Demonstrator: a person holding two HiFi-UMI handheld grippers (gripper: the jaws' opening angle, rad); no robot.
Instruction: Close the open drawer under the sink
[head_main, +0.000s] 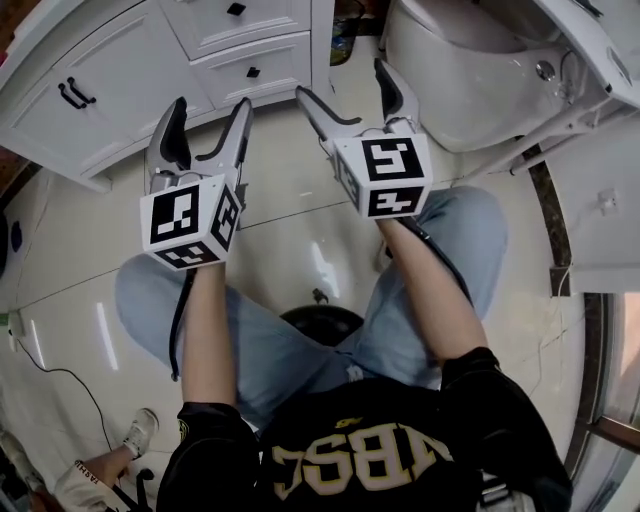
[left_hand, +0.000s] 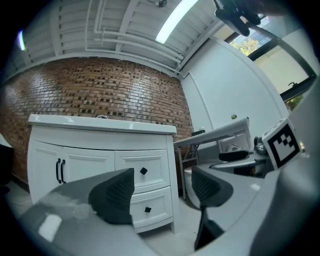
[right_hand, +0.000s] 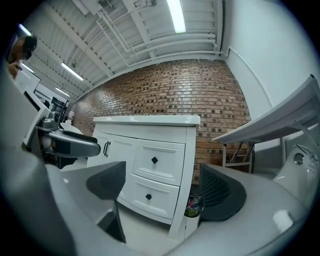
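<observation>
The white vanity (head_main: 130, 60) under the sink stands ahead of me on the floor. It has two stacked drawers, the upper drawer (right_hand: 154, 160) and the lower drawer (right_hand: 148, 196), each with a black knob. Both fronts look about flush with the cabinet; I see no clear gap. My left gripper (head_main: 210, 112) is open and empty, a short way in front of the drawers (left_hand: 145, 190). To its right my right gripper (head_main: 345, 85) is open too, with nothing between its fingers. Neither gripper touches the cabinet.
Double doors with black handles (head_main: 75, 95) take up the vanity's left part. A white toilet (head_main: 450, 60) stands to the right, a small bin (right_hand: 192, 207) between them. A folding table (right_hand: 280, 120) is at the right. I sit on a black stool (head_main: 320, 322).
</observation>
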